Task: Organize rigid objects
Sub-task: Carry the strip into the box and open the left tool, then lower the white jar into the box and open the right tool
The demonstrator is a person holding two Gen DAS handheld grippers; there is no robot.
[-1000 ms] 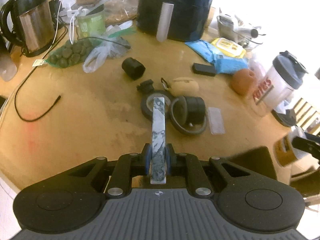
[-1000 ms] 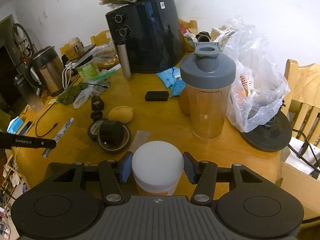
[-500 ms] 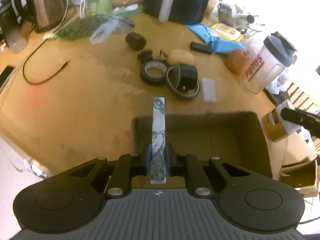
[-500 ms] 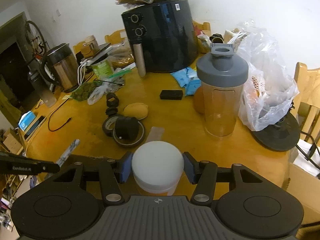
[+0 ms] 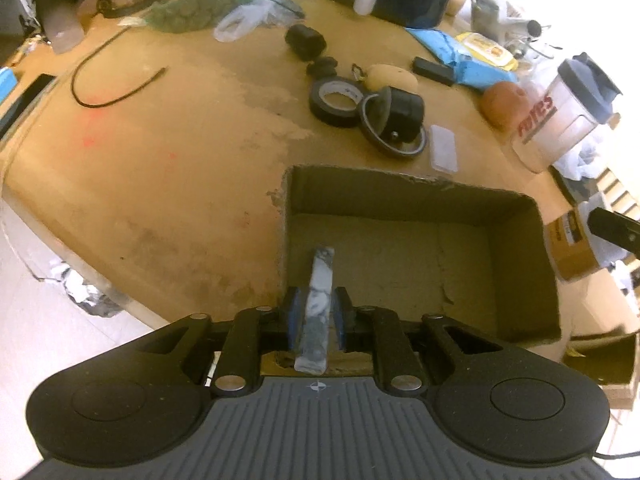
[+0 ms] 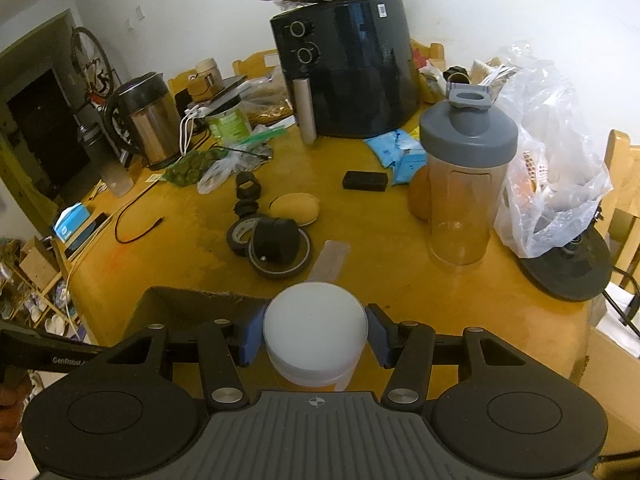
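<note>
Over cardboard box (image 5: 516, 240): marbled grey-white bar (image 5: 320, 292)

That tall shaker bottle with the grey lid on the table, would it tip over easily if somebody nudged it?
Probably yes. The shaker bottle stands tall on a narrow base and looks empty through its clear wall, so it is likely light. Its wide grey lid puts bulk up high. The smooth plastic may also slip on the glossy table.

A white-and-grey marbled bar (image 5: 318, 304), a brown cardboard box (image 5: 516, 256), black tape rolls (image 5: 334, 98) and a white-lidded jar (image 6: 315, 320) are shown.
</note>
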